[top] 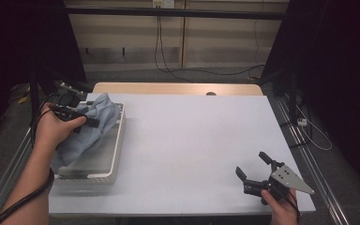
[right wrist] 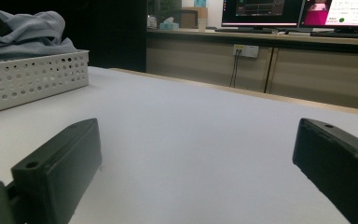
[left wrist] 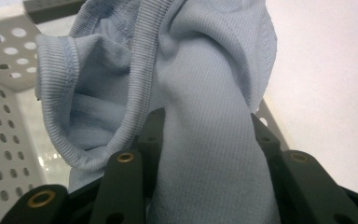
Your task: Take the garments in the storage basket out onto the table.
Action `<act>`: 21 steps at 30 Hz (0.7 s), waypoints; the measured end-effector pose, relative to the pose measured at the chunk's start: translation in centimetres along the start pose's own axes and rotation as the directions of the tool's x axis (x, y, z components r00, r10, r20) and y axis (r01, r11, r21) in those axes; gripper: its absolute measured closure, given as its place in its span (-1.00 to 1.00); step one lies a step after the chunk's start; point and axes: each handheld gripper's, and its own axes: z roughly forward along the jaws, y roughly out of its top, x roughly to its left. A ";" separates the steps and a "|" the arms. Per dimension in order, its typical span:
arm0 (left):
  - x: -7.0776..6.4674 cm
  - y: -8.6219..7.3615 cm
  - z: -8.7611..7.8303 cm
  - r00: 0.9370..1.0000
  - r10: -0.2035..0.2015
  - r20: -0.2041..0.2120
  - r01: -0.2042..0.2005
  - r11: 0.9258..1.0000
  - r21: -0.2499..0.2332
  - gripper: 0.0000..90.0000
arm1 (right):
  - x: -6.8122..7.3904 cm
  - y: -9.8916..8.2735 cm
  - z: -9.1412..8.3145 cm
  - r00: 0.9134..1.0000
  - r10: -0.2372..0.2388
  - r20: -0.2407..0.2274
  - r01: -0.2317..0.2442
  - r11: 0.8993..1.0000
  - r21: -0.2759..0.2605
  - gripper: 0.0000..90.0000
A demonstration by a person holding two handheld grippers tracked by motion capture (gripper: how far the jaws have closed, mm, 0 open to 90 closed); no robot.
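White table (top: 192, 140); perforated basket (top: 117, 150) at left edge. Left gripper (top: 86, 121) pinching pale blue garment (top: 93, 126), apparently for lifting out. Right gripper (top: 255, 171) spread, idle near front right corner.

The light blue garment (left wrist: 205, 154) hid the left gripper's (top: 77, 117) pads in the left gripper view and ran off the 6 o'clock edge. It covered much of the white basket's (top: 115, 154) floor in the high view.
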 end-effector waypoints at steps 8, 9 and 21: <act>0.1 0.7 -1.4 1.000 -0.012 0.001 0.012 1.000 0.003 0.31 | 0.0 0.0 0.0 1.000 -0.001 0.000 0.001 1.000 0.000 -0.99; 0.1 0.8 -1.6 1.000 -0.013 0.002 0.013 1.000 0.004 0.31 | 0.0 0.0 0.0 1.000 -0.002 0.000 0.002 1.000 0.000 -0.99; -0.7 2.2 -3.6 1.000 0.009 -0.008 -0.009 1.000 -0.009 0.31 | 0.0 0.0 0.0 1.000 -0.002 0.002 0.002 1.000 0.002 -0.99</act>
